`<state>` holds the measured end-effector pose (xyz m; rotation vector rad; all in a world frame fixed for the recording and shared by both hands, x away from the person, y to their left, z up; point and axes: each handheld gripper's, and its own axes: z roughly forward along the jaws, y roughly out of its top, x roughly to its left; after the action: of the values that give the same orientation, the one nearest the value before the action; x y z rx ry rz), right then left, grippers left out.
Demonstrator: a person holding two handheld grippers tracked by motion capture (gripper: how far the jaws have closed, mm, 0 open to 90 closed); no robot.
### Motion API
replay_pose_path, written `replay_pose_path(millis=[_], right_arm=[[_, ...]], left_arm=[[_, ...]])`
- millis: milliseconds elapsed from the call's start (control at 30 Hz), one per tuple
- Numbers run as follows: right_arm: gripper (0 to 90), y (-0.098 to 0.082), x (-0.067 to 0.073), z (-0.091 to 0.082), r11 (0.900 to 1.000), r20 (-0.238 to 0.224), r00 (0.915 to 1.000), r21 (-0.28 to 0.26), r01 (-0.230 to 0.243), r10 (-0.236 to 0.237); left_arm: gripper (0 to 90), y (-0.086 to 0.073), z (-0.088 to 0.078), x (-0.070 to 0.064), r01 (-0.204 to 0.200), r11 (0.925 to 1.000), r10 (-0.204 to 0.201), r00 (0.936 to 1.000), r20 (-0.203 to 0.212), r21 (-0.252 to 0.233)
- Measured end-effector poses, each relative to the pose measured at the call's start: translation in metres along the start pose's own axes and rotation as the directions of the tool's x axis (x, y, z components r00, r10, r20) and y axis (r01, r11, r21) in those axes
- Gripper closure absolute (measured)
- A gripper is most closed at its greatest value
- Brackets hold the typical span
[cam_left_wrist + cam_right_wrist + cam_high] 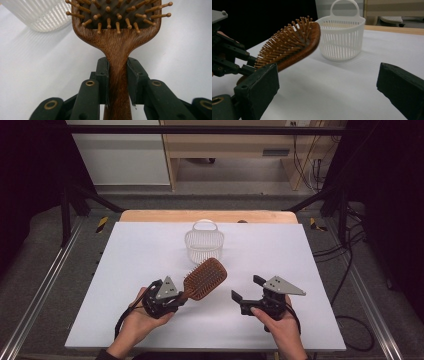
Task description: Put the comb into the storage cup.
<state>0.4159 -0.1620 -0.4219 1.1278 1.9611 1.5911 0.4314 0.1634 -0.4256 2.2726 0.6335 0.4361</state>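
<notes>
High view: fixed above the near table (150, 250) edge, looking forward and down. Left gripper view: close along the hairbrush (117, 50) handle. Right gripper view: low, level across the table. All share hairbrush and basket (342, 37)

hairbrush (117, 47) head cropped, handle end hidden

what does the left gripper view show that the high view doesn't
Left gripper view alone: the left gripper's pads pressed against both sides of the brush handle, the wood grain, and the round tips of the bristles.

High view alone: both hands, the right gripper with its jaws open and nothing between them, the whole white sheet, and the floor and furniture beyond the table.

Both: the brush held by its handle in the left gripper, and the white basket standing behind its head.
</notes>
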Motion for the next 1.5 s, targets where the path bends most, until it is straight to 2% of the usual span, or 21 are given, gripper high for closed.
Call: replay_pose_path(millis=[100,300,333,433,467,700,900,1133,1267,1500], right_arm=[[4.8,0.003,0.004,0.005,1.0,-0.016,0.9999,-0.004,-0.001,0.001],[4.9,0.005,0.008,0.01,1.0,-0.034,0.9994,-0.003,-0.002,0.002],[4.9,0.005,0.009,0.011,1.0,-0.04,0.9992,0.0,0.0,0.0],[4.9,0.005,0.01,0.013,1.0,-0.043,0.9991,0.0,0.002,-0.002],[4.9,0.006,0.01,0.013,1.0,-0.045,0.999,-0.001,0.001,-0.001],[5.2,0.008,0.013,0.016,1.0,-0.059,0.9983,-0.005,0.002,-0.002],[5.9,0.012,0.017,0.021,1.0,-0.081,0.9967,-0.007,-0.006,0.006],[9.5,0.021,0.024,0.035,0.999,-0.133,0.9901,-0.008,-0.047,0.045],[14.2,0.029,0.028,0.042,0.997,-0.171,0.9826,-0.012,-0.077,0.074],[18.7,0.037,0.031,0.047,0.995,-0.197,0.9755,-0.013,-0.102,0.097]], left_arm=[[72.9,0.0,-0.001,0.0,0.011,0.9998,-0.011,0.9999,0.0,-0.016],[72.9,0.0,-0.002,-0.003,0.006,0.9993,-0.006,0.9999,-0.014,-0.036],[73.0,0.0,-0.002,-0.005,-0.002,0.9988,0.001,0.9996,-0.03,-0.048],[72.9,0.001,-0.003,-0.007,-0.012,0.9982,0.01,0.9991,-0.041,-0.059],[72.9,0.001,-0.004,-0.008,-0.027,0.9978,0.023,0.998,-0.059,-0.06],[72.9,0.004,-0.004,-0.012,-0.046,0.996,0.041,0.9972,-0.063,-0.077],[72.9,0.006,-0.003,-0.013,-0.039,0.9947,0.034,0.9977,-0.059,-0.095],[72.9,0.009,-0.003,-0.017,-0.031,0.9904,0.024,0.9984,-0.051,-0.135],[72.9,0.012,-0.004,-0.019,-0.029,0.9873,0.022,0.9987,-0.046,-0.156],[72.9,0.012,-0.005,-0.019,-0.027,0.9854,0.019,0.9988,-0.046,-0.168]])
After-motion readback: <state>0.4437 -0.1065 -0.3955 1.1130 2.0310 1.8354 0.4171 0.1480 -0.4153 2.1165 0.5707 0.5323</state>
